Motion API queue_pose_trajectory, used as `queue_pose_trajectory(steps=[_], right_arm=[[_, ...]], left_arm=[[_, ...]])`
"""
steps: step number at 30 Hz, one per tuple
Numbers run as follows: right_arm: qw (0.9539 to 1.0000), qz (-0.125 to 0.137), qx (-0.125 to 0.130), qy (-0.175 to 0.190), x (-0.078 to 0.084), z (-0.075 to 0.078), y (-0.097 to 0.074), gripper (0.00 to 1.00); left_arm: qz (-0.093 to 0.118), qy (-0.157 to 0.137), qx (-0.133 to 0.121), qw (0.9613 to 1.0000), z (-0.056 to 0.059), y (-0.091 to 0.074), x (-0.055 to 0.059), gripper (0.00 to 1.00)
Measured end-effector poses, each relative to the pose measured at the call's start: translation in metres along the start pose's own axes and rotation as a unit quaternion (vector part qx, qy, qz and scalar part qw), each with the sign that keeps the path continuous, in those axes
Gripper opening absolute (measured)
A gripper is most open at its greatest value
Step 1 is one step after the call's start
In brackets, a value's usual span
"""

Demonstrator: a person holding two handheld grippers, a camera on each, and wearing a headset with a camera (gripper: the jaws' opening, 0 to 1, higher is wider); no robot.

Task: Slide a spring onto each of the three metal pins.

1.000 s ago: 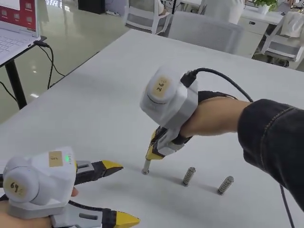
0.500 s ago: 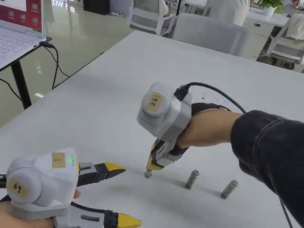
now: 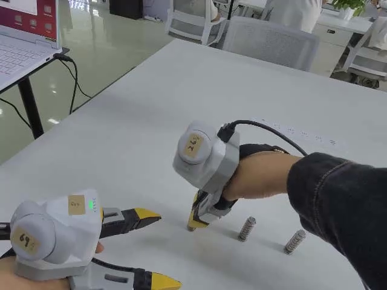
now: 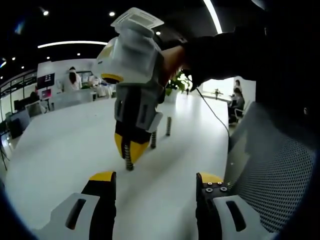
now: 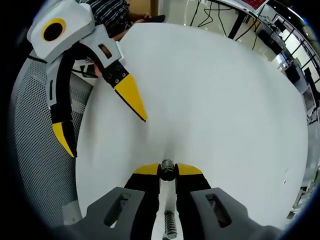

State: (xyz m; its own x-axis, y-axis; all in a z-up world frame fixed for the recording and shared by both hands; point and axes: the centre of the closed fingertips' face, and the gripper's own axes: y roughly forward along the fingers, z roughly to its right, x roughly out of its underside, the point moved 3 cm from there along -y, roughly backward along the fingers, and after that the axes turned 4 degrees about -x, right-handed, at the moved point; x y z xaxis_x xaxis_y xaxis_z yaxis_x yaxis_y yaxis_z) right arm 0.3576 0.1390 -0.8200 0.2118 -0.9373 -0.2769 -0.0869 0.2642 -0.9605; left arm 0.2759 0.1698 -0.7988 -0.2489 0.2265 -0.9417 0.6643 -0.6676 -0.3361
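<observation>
My right gripper (image 3: 195, 223) points down at the white table (image 3: 139, 121), shut on a small metal spring (image 4: 128, 158) whose lower end reaches the tabletop. In the right gripper view that spring (image 5: 167, 170) shows end-on between the yellow tips; the pin inside it is hidden. To its right stand two upright pins wearing springs, the near one (image 3: 246, 229) and the far one (image 3: 294, 241), which also show as the near spring (image 4: 154, 140) and the far spring (image 4: 169, 126) behind the right gripper (image 4: 128, 150). My left gripper (image 3: 158, 248) rests open at the front left, pointing at the right one.
A laptop (image 3: 24, 30) sits on a side stand at the far left, with cables hanging from it. Chairs (image 3: 266, 39) stand beyond the table's far edge. A black cable (image 3: 266, 130) runs from the right gripper across the table. The left gripper (image 5: 106, 135) shows open.
The right gripper has come down with the spring, and its tips are now close to the tabletop. The bare foot of the pin seen earlier is now covered. The left gripper stayed put.
</observation>
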Motion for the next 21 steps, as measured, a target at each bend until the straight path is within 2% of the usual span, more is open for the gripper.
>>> queue_pose_trajectory(steps=[12, 21], right_arm=[[1.0000, 0.005, -0.002, 0.004, 0.0006, 0.0004, 0.0038, 0.10], [0.9997, 0.020, 0.003, 0.012, 0.0064, 0.0031, -0.0015, 0.19]], left_arm=[[-0.002, 0.001, -0.003, 1.0000, -0.0011, -0.0002, -0.0005, 0.60], [-0.005, 0.001, -0.003, 1.0000, -0.0014, 0.0004, 0.0004, 0.60]])
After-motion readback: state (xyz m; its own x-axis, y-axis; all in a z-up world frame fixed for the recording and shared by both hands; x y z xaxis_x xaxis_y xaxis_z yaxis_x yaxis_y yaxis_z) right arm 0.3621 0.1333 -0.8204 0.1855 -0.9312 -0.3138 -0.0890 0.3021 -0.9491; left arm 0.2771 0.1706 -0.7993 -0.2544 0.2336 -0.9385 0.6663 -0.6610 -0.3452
